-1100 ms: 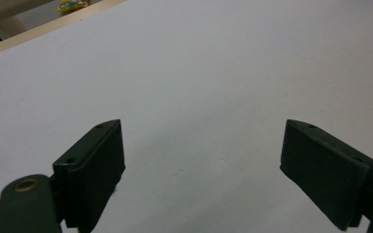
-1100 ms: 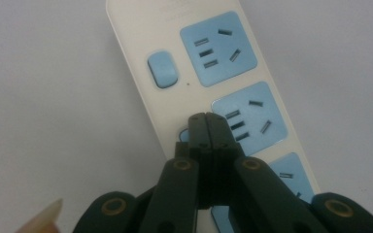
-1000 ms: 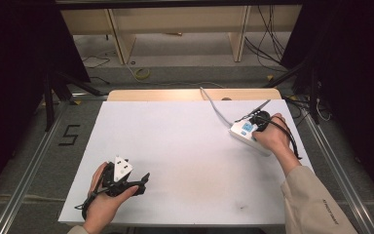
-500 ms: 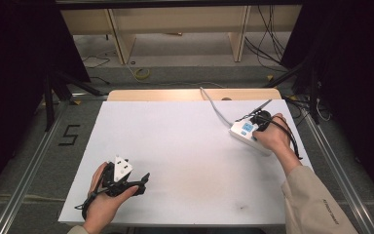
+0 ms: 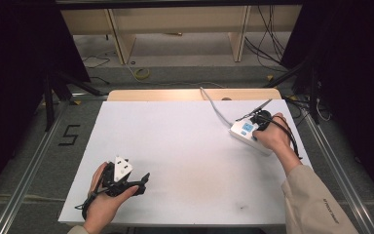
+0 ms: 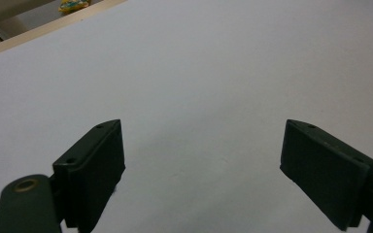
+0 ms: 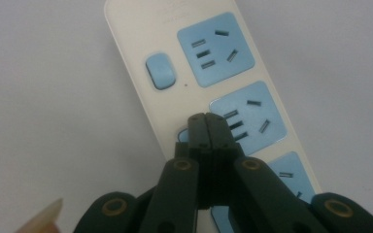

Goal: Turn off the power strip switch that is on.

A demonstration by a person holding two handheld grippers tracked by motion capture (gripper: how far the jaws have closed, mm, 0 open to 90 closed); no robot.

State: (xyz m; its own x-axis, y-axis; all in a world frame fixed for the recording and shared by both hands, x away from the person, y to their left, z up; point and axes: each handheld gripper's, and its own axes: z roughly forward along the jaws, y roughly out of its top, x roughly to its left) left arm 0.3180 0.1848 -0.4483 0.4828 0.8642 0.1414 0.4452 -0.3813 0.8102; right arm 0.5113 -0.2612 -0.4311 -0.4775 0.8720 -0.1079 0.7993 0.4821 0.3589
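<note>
Pressing its fingers together into one narrow tip, the right gripper (image 7: 207, 118) bears on the second switch of the power strip (image 7: 184, 73) at the surface's (image 5: 175, 141) far right, likely to toggle it, while the left gripper (image 6: 201, 170) rests near-left, fingers apart, empty.

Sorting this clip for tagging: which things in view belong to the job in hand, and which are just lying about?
In the job:
- power strip, white with blue sockets
- its blue switches
- right gripper, jaws shut, tips over the second switch

Lying about:
- left gripper, open over bare table
- yellow cable on the floor beyond
</note>
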